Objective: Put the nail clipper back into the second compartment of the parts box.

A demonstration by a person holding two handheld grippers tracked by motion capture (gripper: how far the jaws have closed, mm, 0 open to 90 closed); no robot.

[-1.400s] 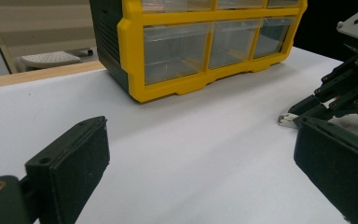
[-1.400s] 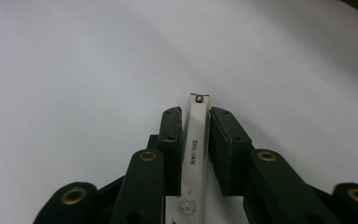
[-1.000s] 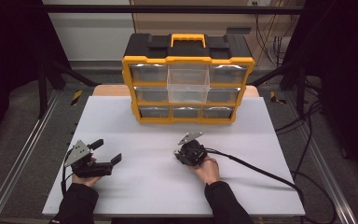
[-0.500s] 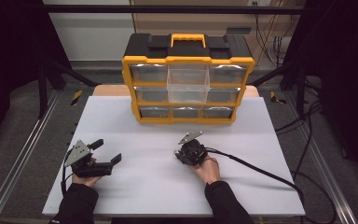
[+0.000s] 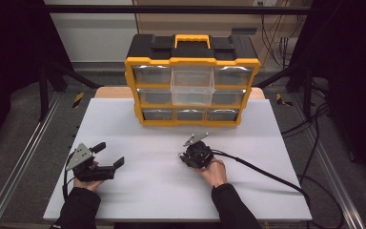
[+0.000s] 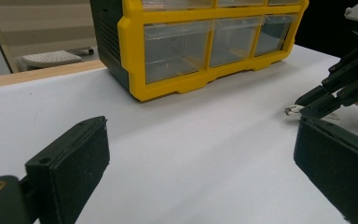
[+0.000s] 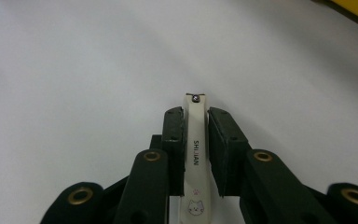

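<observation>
- The nail clipper (image 7: 195,154), white with the printed word "SHIJIAN" and a small cat face near its base, sits lengthwise between the jaws of the right hand-held gripper (image 7: 196,122), its tip with a small rivet poking out just past the pads.
- The right hand-held gripper is clenched on the nail clipper, one black pad pressed to each long side, low over the white counter (image 5: 276,143).
- In the high view the right hand-held gripper (image 5: 186,155) lies near the middle of the counter, held by the person's right hand (image 5: 213,171), with its cable (image 5: 262,171) trailing off toward the right edge.
- The left hand-held gripper (image 5: 109,155) is released, its jaws standing wide apart, held by the left hand (image 5: 86,182) near the front left of the counter.
- In the left gripper view the two black pads (image 6: 72,161) rise at either side, with the other gripper and a small white tip (image 6: 292,110) at the right.
- A yellow and black drawer cabinet (image 5: 192,81) stands at the back of the counter, well apart from both grippers; its clear top middle drawer (image 5: 192,86) is pulled out toward the front.
</observation>
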